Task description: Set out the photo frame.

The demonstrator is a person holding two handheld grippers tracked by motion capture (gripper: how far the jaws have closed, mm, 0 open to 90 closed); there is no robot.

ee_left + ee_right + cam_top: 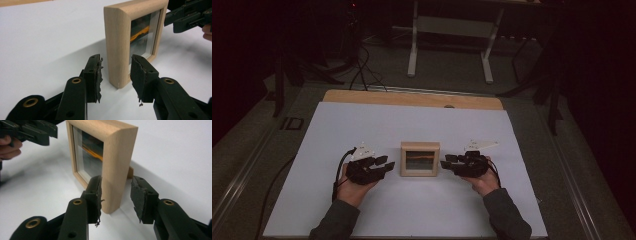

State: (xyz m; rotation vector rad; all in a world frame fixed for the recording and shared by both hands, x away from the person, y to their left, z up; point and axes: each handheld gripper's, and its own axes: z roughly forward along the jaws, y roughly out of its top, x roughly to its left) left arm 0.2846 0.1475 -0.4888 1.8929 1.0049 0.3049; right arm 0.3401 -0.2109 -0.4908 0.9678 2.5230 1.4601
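A: Object? Where?

B: Small square light-wood picture frame with a glass front [420,159], standing upright on the white sheet-covered surface [362,125], about the middle, between the two grippers.

A: Left gripper?

B: Left gripper [387,164] sits at the frame's left edge. In the left gripper view the black jaws straddle the frame's near corner [117,50], one pad [96,77] on each side, visible gaps both sides. Released, not pressing the wood.

A: Right?

B: Right gripper [445,163] at the frame's right edge, mirrored. In the right gripper view the frame edge [117,167] is between the jaws; the left pad [96,200] looks right against the wood or nearly so, the other pad stands clear with a gap. Not clamped, so released too.

A: Hands?

B: Person's left hand [354,187] and right hand [484,182] come in from the bottom, grey sleeves, each holding a gripper low over the surface.

A: Frame content?

B: Dark picture with an orange streak behind the glass.
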